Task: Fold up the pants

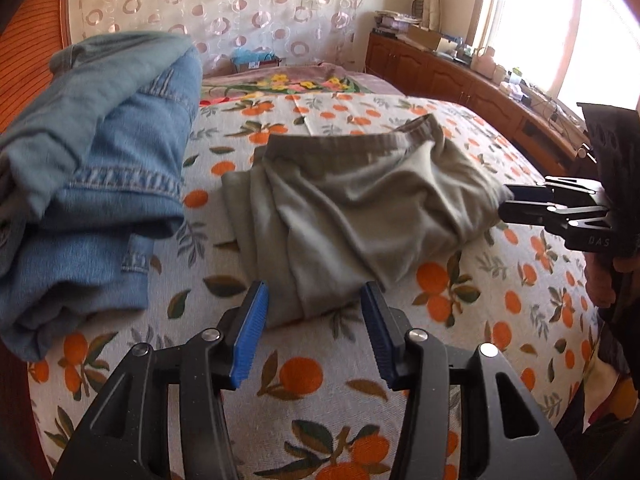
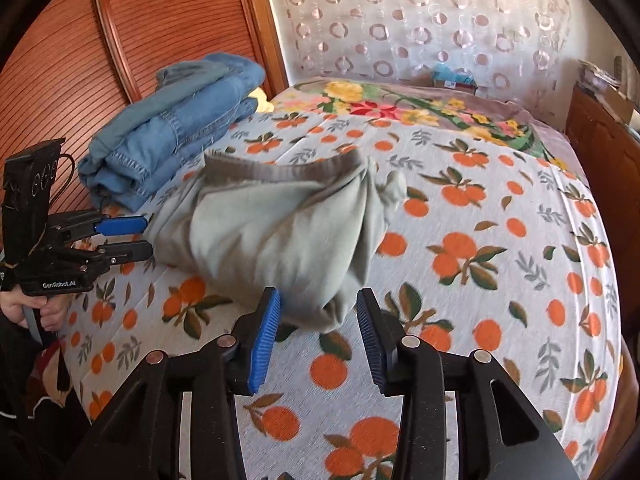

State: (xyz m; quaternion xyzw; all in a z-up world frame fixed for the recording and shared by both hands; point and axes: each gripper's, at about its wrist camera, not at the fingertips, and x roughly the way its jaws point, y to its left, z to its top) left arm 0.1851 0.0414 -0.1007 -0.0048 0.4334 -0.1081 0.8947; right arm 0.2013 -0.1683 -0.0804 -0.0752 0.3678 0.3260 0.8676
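Observation:
Grey-green pants [image 1: 352, 208] lie bunched in a loose folded heap on the bed, dark waistband toward the far side; they also show in the right wrist view [image 2: 280, 232]. My left gripper [image 1: 316, 304] is open, its blue pads just short of the heap's near edge, holding nothing. It also shows in the right wrist view [image 2: 146, 236] at the heap's left side. My right gripper [image 2: 318, 316] is open, its pads on either side of the heap's near corner without pinching it. It shows in the left wrist view [image 1: 506, 202] at the heap's right edge.
A stack of folded blue jeans [image 1: 92, 184] sits on the bed's left side, against an orange ribbed wall [image 2: 80, 60]. The bed has an orange-print cover [image 1: 320, 392] and a floral blanket [image 2: 400, 108] behind. A wooden cabinet [image 1: 460, 80] runs along the right.

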